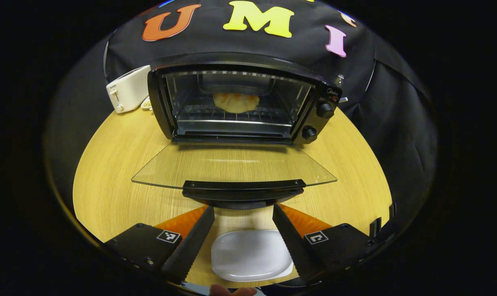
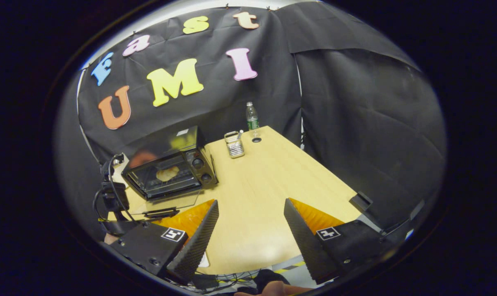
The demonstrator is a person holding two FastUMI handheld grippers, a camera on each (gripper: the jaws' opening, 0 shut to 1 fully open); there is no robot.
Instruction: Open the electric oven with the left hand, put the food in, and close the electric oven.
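The black electric oven [image 1: 240, 70] stands at the back of the wooden table with its glass door [image 1: 232, 166] folded down flat. A pale flat bread [image 1: 236, 102] lies on the rack inside. My left gripper [image 1: 242, 206] is open, its fingertips just in front of the door's black handle [image 1: 242, 189] and not touching it. An empty white plate [image 1: 250, 255] lies on the table below the fingers. In the right gripper view the oven [image 2: 170, 164] is at the far left with the bread [image 2: 167, 173] inside. My right gripper [image 2: 251, 201] hangs open over bare table.
A white toaster [image 1: 127, 88] sits left of the oven. A water bottle [image 2: 252, 117] and a small metal tin [image 2: 234, 144] stand at the table's far edge. The other gripper [image 2: 111, 199] with its cable shows by the oven door. Black cloth walls surround the table [image 2: 265, 181].
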